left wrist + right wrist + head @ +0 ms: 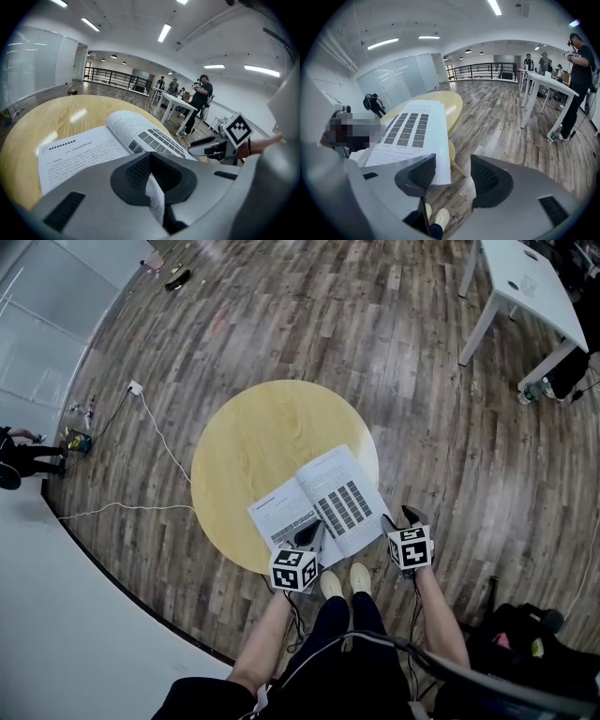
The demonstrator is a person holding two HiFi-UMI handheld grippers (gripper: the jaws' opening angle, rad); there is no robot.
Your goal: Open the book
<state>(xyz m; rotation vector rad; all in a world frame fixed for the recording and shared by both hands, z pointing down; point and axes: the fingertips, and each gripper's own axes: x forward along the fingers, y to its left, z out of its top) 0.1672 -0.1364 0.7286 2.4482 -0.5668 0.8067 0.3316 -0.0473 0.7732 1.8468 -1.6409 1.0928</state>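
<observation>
Between the jaws of the left gripper (152, 180) a thin sheet (155, 199) from the book (93, 145) stands on edge, and the dark pads are closed on it. That pinch sits at the book's near edge, close to the spine, and reads as an anchor that keeps the left-hand leaves from springing back over.

Just to that gripper's right, the right gripper (452, 176) has its jaws standing wide apart and clamps nothing. The near corner of the right-hand page (410, 129), the one printed with a grid of grey boxes, lies beside the inner face of its left jaw. Whether it touches the pad I cannot tell. Its other jaw hangs over bare floor (506, 126), and the person's shoes (437, 218) show below the gap. With no squeeze on it, that page lies flat under its own weight.

Ahead of both grippers the book (319, 502) lies spread face up, its near side overhanging the near rim of the round wooden table (253, 437). Judged from this, the opening is as good as done.

Far beyond the grippers stand a white table (525, 277) and several people (201, 96), well apart from the work.
</observation>
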